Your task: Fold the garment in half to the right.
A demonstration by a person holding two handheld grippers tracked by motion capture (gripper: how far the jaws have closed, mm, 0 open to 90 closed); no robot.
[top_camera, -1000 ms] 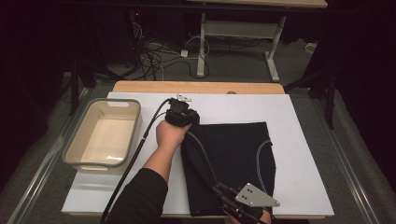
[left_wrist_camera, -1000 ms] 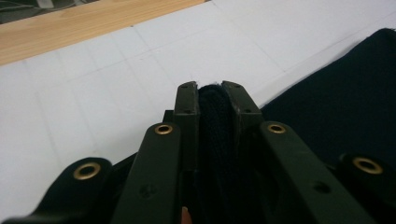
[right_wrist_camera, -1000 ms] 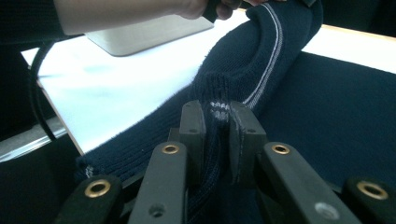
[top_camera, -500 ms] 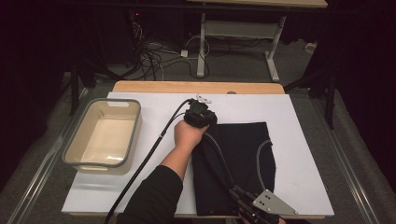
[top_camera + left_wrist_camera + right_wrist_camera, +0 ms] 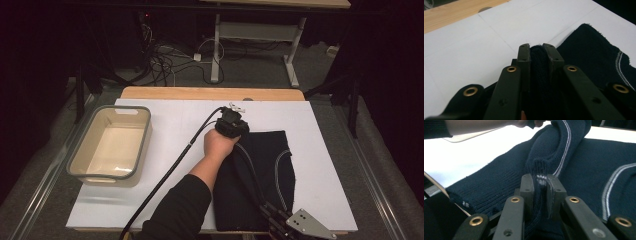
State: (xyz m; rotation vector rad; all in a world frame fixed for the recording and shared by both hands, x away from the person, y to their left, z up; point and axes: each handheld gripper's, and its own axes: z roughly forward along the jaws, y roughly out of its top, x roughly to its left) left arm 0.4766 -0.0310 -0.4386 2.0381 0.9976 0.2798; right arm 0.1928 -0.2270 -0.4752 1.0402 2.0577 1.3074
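White board [image 5: 150, 200] on the table, dark sweater [image 5: 265, 200] spread over its right half, tub [image 5: 110, 150] at left.
I have both grippers clamped on sweater knit: left gripper [image 5: 536, 48] at the far edge, right gripper [image 5: 540, 178] at the near edge by a striped cuff.

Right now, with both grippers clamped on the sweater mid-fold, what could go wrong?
1. The left gripper pinches just a narrow edge of the sweater; a pull could slip it free.
2. The right gripper also bites only a small bunch of knit, so uneven pulling may skew the fold.
3. The left gripper's cable trails across the table near the tub and might snag it.
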